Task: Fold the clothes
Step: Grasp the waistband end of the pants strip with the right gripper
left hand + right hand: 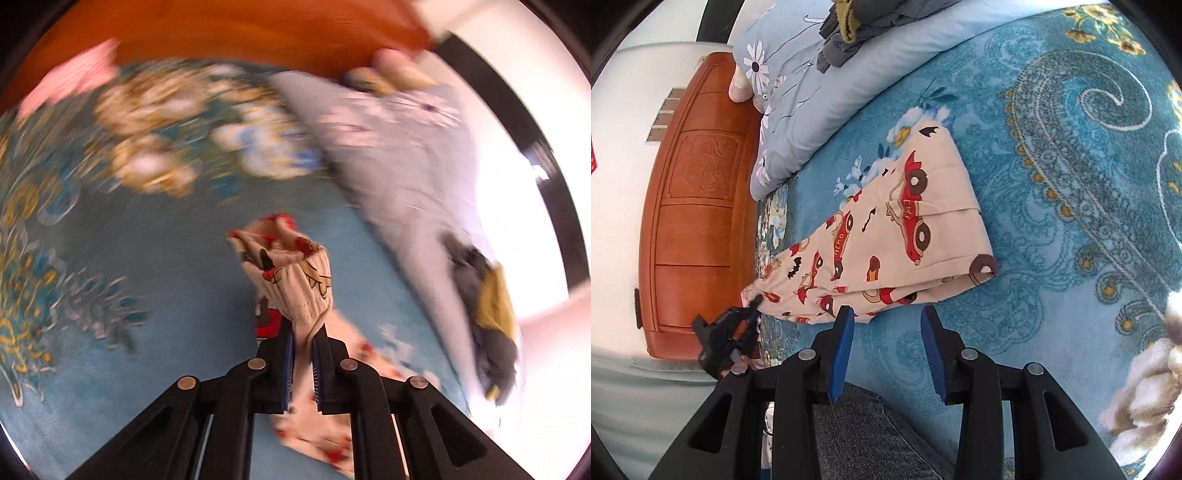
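Note:
A cream garment printed with red cars [886, 236] lies folded lengthwise on the blue patterned bedspread [1071, 184]. My left gripper [303, 343] is shut on its ribbed cuff end [295, 273] and holds it lifted above the bed; this view is motion-blurred. The left gripper also shows in the right wrist view [753, 304], pinching the garment's far narrow end. My right gripper [888, 325] is open and empty, just in front of the garment's near edge, above the bedspread.
A light blue flowered pillow [820, 85] with grey and olive clothes [857, 22] on it lies beside the garment. An orange wooden headboard [694, 206] stands beyond. A pink cloth [70, 85] lies near the headboard. Grey fabric [864, 435] is under my right gripper.

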### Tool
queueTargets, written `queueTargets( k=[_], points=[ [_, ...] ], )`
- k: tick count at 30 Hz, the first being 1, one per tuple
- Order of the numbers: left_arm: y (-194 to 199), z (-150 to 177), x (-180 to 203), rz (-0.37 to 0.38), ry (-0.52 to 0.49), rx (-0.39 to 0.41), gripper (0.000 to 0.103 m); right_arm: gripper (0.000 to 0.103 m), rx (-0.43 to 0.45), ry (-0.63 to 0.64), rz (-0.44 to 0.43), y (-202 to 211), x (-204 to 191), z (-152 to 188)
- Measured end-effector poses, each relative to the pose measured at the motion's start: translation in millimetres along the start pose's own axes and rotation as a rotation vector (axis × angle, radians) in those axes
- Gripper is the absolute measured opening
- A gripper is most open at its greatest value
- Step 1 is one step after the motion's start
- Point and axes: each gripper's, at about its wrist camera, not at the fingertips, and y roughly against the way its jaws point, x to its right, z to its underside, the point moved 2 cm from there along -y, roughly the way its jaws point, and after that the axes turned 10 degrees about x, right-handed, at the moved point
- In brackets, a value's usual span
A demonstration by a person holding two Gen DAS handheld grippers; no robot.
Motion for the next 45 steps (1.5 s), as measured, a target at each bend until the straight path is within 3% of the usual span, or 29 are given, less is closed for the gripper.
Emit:
queueTargets(
  k=[6,10,16,23,27,31,36,38,40,43,45],
  points=[
    [10.3,37.3,113.5,0.170,-0.232,-0.040,0.010,0.038,0.026,-0.056,-0.013,12.7,17.6,-0.1],
    [-0.6,90.8,172.5,0.256,-0.353,-0.147,0.010,0.039,0.057,-0.092,-0.001,25.3,33.0,-6.1],
    [-45.5,177.3,210.9,0.229,-0.426,-0.338,0.010,0.039,0.096,-0.142,0.019,43.8,54.5,-12.5],
    [-57.8,237.5,213.0,0.170,-0.518,-0.445,0.010,0.039,0.115,-0.173,0.040,54.7,72.1,-12.5],
    [-62.4,241.2,207.3,0.184,-0.470,-0.500,0.012,0.039,0.099,-0.181,0.045,51.3,76.4,-10.9],
    [-65.4,235.9,194.3,0.232,-0.339,-0.584,0.012,0.039,0.083,-0.167,0.037,43.8,70.7,-10.1],
    [-44.3,200.2,178.2,0.361,-0.143,-0.538,0.017,0.039,0.074,-0.143,0.040,35.9,65.2,-11.7],
    [-40.7,186.0,170.8,0.352,-0.120,-0.520,0.030,0.039,0.070,-0.130,0.041,31.5,61.4,-13.8],
    [-38.8,182.2,170.6,0.347,-0.137,-0.545,0.036,0.039,0.070,-0.116,0.034,26.8,54.2,-17.7],
    [-36.9,195.6,180.7,0.328,-0.262,-0.592,0.065,0.039,0.086,-0.106,-0.003,19.1,41.2,-27.1],
    [-36.8,205.5,184.6,0.344,-0.290,-0.626,0.065,0.047,0.107,-0.114,-0.022,15.2,35.0,-33.8]
  ],
)
